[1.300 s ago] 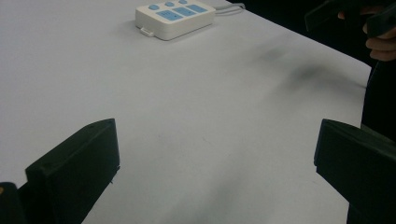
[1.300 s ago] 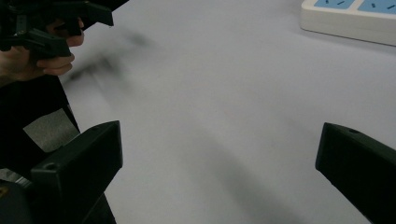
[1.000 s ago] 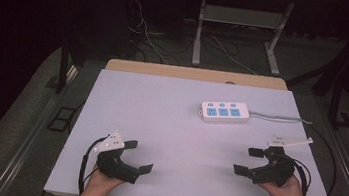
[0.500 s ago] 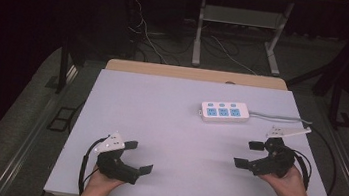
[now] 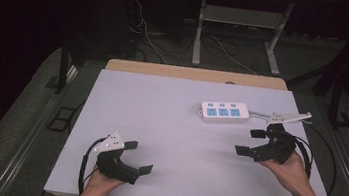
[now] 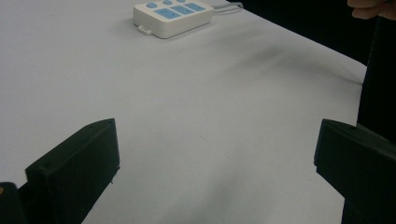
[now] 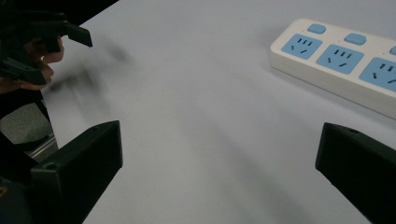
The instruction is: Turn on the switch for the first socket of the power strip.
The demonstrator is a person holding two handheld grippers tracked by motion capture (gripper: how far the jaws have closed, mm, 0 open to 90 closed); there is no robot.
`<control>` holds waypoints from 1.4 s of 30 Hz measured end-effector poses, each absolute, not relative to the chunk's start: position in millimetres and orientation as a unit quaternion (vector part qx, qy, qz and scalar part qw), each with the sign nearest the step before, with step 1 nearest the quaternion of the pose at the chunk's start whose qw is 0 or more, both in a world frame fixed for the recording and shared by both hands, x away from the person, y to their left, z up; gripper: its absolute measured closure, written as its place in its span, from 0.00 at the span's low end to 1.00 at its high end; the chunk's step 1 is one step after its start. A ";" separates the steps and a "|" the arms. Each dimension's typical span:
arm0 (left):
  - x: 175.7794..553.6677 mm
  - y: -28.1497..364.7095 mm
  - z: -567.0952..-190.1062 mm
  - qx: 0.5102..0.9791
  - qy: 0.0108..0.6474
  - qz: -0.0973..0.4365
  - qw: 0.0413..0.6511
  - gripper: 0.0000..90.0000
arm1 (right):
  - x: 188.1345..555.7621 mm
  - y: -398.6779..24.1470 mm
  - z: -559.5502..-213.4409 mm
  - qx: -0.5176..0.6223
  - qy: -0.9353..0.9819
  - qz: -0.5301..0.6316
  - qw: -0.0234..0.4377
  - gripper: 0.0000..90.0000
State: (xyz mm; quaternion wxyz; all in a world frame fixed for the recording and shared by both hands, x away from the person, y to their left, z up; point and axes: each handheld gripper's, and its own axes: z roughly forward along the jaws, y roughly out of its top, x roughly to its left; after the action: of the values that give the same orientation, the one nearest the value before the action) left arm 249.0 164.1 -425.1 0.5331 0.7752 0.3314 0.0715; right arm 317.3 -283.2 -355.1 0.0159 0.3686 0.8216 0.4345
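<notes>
A white power strip point(image 5: 224, 112) with blue sockets lies flat on the right half of the white table point(image 5: 169, 122); its cable point(image 5: 286, 116) runs off to the right. My right gripper point(image 5: 249, 142) is held a little above the table, near and to the right of the strip, open with nothing between its jaws. In the right gripper view the power strip point(image 7: 345, 58) sits ahead at upper right. My left gripper point(image 5: 137, 156) rests at the table's near left, open and holding nothing. The power strip point(image 6: 173, 13) lies far ahead in the left gripper view.
A wooden board edge point(image 5: 195, 74) borders the table's far side. Loose cables point(image 5: 145, 29) and a metal stand point(image 5: 242, 20) are on the floor beyond. The left gripper point(image 7: 56, 42) shows far off in the right gripper view.
My right gripper has moved away from the near edge and risen toward the power strip's right end. The left gripper has stayed where it was.
</notes>
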 end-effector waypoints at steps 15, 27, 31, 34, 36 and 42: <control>249.0 164.2 -425.2 0.775 0.331 0.071 0.533 0.00 | 340.9 -281.5 -343.6 0.368 0.830 0.420 0.017 0.00; 249.0 164.0 -425.3 0.776 0.331 0.070 0.533 0.00 | 362.4 -279.1 -339.3 0.371 0.837 0.403 0.010 0.00; 249.2 164.5 -425.2 0.775 0.331 0.069 0.533 0.00 | 370.6 -278.6 -339.0 0.374 0.839 0.395 0.009 0.00; 249.1 164.4 -425.0 0.776 0.330 0.069 0.534 0.00 | 376.0 -278.4 -338.6 0.374 0.840 0.392 0.006 0.00; 249.0 164.3 -425.1 0.776 0.330 0.068 0.534 0.00 | 379.2 -277.8 -338.4 0.375 0.841 0.389 0.005 0.00; 249.0 164.4 -425.1 0.776 0.329 0.068 0.533 0.00 | 389.2 -277.0 -336.7 0.380 0.842 0.382 0.005 0.00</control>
State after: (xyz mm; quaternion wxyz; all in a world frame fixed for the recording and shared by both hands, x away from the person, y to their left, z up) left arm 249.0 164.4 -425.1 0.5334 0.7761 0.3294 0.0681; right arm 389.2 -277.0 -336.7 0.0051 0.3795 0.8425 0.3823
